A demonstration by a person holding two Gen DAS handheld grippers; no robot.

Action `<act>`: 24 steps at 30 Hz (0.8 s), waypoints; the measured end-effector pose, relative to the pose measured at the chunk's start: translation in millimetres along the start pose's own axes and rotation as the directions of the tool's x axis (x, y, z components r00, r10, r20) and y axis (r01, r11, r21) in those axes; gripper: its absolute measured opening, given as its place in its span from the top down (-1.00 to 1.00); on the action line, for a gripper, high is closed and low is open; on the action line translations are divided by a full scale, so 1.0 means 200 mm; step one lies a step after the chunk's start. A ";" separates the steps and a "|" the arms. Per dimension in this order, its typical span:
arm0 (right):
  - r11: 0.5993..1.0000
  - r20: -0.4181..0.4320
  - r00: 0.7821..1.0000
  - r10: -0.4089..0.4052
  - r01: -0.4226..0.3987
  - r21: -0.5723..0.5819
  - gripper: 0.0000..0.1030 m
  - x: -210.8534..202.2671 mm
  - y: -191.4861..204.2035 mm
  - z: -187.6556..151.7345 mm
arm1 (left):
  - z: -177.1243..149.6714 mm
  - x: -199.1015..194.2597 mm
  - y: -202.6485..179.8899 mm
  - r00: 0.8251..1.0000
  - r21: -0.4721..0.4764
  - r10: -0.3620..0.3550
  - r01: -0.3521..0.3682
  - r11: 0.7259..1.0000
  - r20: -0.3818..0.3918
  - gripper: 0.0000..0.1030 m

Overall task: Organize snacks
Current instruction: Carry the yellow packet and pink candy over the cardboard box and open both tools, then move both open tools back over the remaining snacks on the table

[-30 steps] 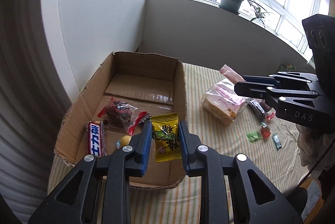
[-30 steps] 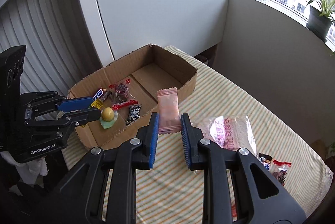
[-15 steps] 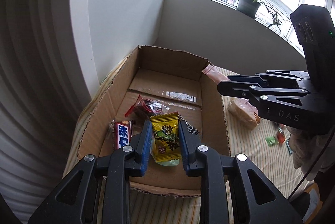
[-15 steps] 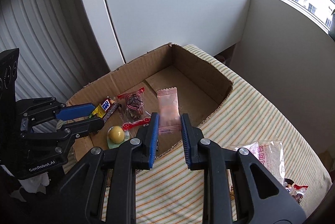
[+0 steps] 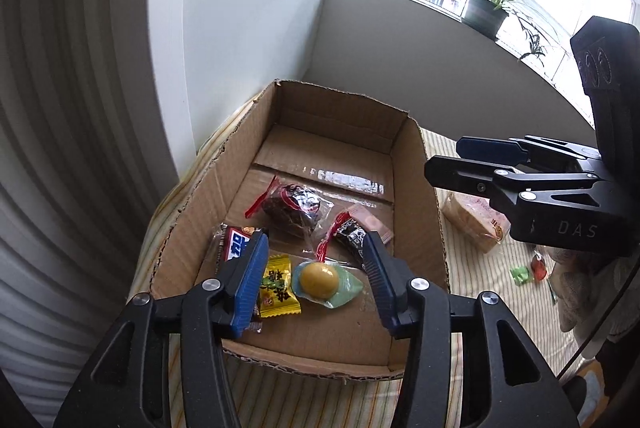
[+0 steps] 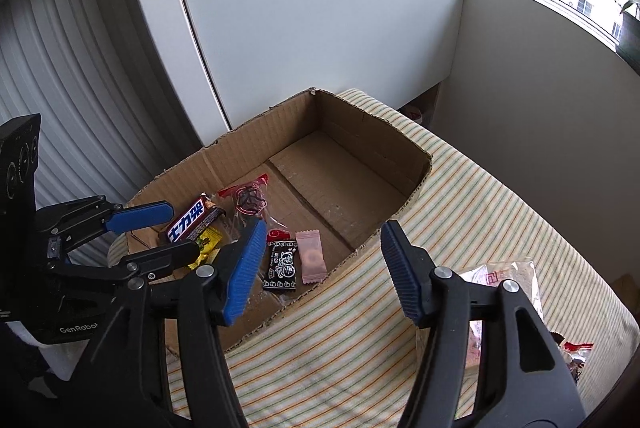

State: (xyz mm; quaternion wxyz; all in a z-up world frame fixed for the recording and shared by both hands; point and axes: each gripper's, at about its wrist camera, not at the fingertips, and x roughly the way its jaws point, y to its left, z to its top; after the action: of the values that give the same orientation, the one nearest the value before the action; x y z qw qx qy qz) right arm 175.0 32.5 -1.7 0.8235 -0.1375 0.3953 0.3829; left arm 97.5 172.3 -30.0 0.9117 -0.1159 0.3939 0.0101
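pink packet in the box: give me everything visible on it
The pink packet is a small flat pale-pink wrapper that looks like plastic film, with crimped ends and a faint ring-shaped print. It lies flat on the floor of the cardboard box near the wall closest to the right gripper, long axis pointing roughly along the fingers. Its left edge sits against the black printed packet. Nothing grips it: the right gripper is open above it. In the left wrist view only its corner shows.
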 end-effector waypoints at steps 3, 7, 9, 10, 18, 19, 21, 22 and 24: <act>1.000 0.007 1.000 -0.011 0.011 0.020 -0.21 -0.06 -0.03 -0.04 | -0.01 -0.01 -0.02 1.000 0.004 -0.007 0.007 1.000 -0.003 0.07; 0.998 0.026 0.999 -0.039 0.037 0.056 -0.21 -0.19 -0.10 -0.11 | -0.03 -0.04 -0.06 1.000 0.018 -0.021 0.021 1.000 0.005 0.07; 0.995 0.035 0.998 -0.056 0.053 0.084 -0.21 -0.27 -0.15 -0.16 | -0.03 -0.05 -0.09 1.000 0.028 -0.030 0.030 0.999 0.008 0.07; 0.993 0.039 0.997 -0.063 0.059 0.098 -0.21 -0.30 -0.18 -0.19 | -0.04 -0.05 -0.11 0.999 0.036 -0.034 0.034 0.999 0.009 0.07; 0.964 0.055 0.986 -0.158 0.142 0.224 -0.21 -0.59 -0.42 -0.45 | -0.07 -0.07 -0.27 0.997 0.084 -0.072 0.071 0.994 0.003 0.07; 0.959 0.054 0.984 -0.171 0.153 0.237 -0.22 -0.61 -0.45 -0.48 | -0.08 -0.07 -0.29 0.997 0.091 -0.077 0.077 0.993 0.000 0.07; 0.951 0.045 0.981 -0.189 0.171 0.259 -0.22 -0.66 -0.50 -0.55 | -0.09 -0.07 -0.35 0.996 0.107 -0.087 0.087 0.990 -0.007 0.07; 0.947 0.039 0.980 -0.198 0.180 0.267 -0.22 -0.68 -0.52 -0.59 | -0.10 -0.06 -0.37 0.996 0.115 -0.092 0.093 0.989 -0.011 0.07; 0.939 0.025 0.977 -0.211 0.196 0.283 -0.22 -0.71 -0.57 -0.65 | -0.12 -0.06 -0.43 0.994 0.135 -0.105 0.107 0.985 -0.021 0.07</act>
State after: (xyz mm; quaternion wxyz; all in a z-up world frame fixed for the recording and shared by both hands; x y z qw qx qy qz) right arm 131.7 -186.3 11.5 0.8803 -0.0496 0.4064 0.2398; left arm 82.3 85.1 -19.9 0.9140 -0.0745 0.3934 -0.0659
